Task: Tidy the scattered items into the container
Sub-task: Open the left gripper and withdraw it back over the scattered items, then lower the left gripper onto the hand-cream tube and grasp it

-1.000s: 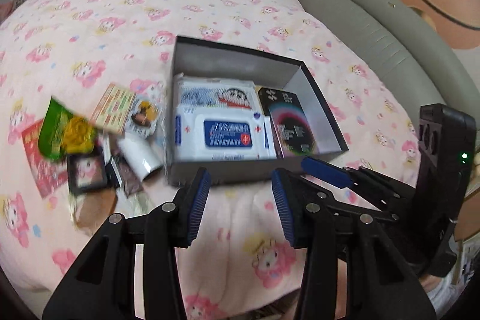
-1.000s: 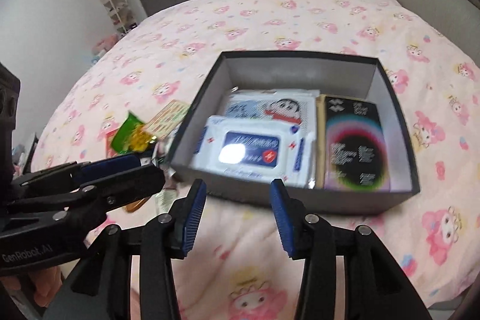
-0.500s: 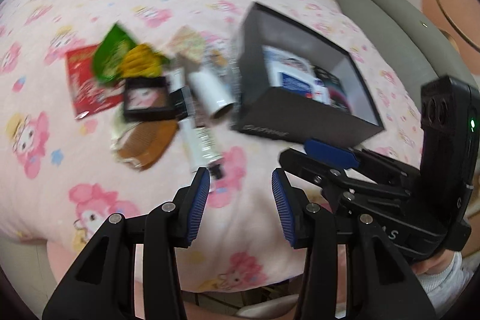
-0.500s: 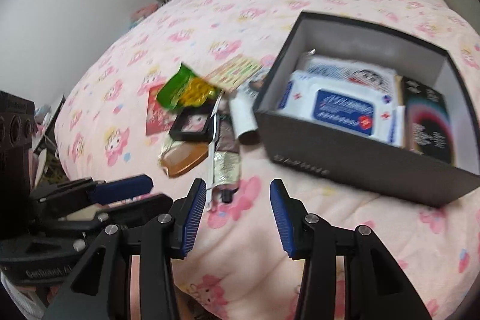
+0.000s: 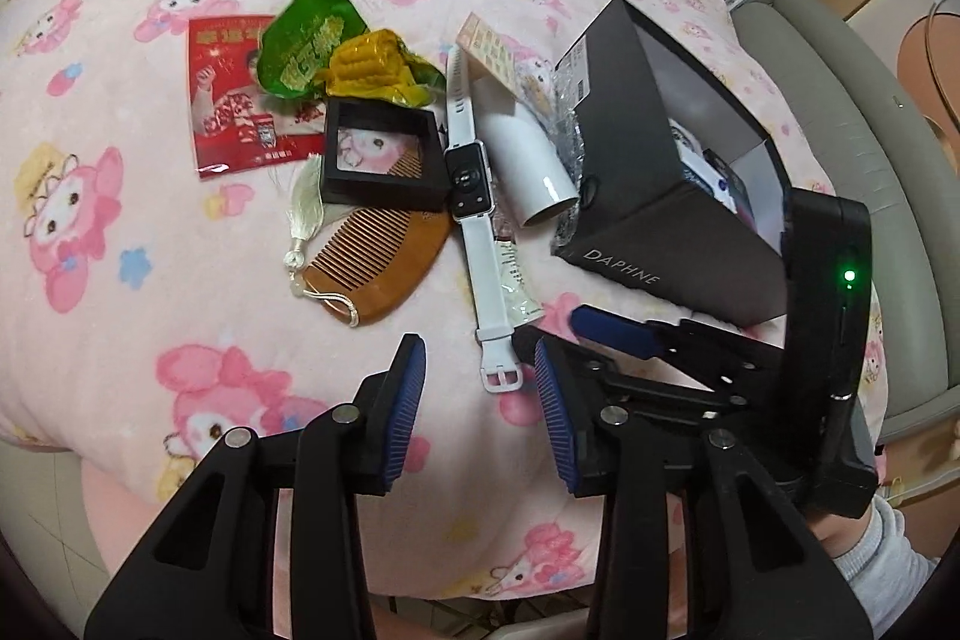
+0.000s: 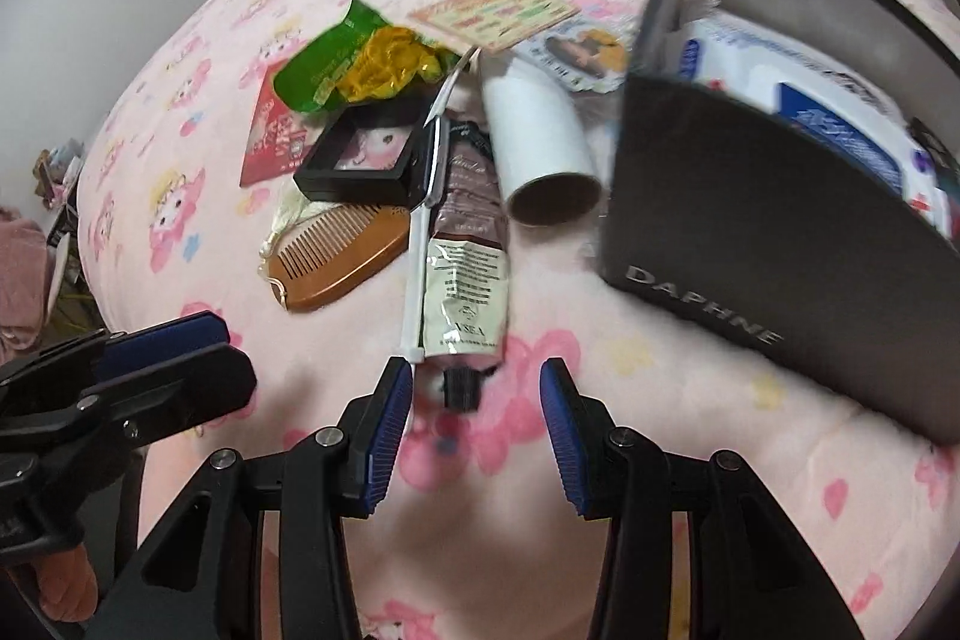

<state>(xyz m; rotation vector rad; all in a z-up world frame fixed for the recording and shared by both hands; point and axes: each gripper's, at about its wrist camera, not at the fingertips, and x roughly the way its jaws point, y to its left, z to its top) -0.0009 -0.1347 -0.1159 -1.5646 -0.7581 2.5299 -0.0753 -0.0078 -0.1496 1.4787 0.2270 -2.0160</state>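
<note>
dark box [image 5: 672, 196], scattered items [image 5: 384, 160] beside – bedspread

A bed covered by a pink cartoon-print blanket [image 5: 150, 280] is shown. Laid directly on it are a dark box [image 5: 654, 196] marked DAPHNE, a white tube [image 5: 528, 154], a white watch [image 5: 480, 244], a wooden comb [image 5: 372, 262], a black frame [image 5: 381, 151], a red packet [image 5: 225, 100] and a cream tube [image 6: 465, 268]. A green-yellow wrapper [image 5: 336, 52] is seen partly on the red packet.

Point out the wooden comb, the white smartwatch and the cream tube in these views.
wooden comb [image 5: 384, 259]: left wrist view, middle of its teeth.
white smartwatch [image 5: 468, 176]: left wrist view, its dark face.
cream tube [image 6: 463, 280]: right wrist view, pale lower body.
</note>
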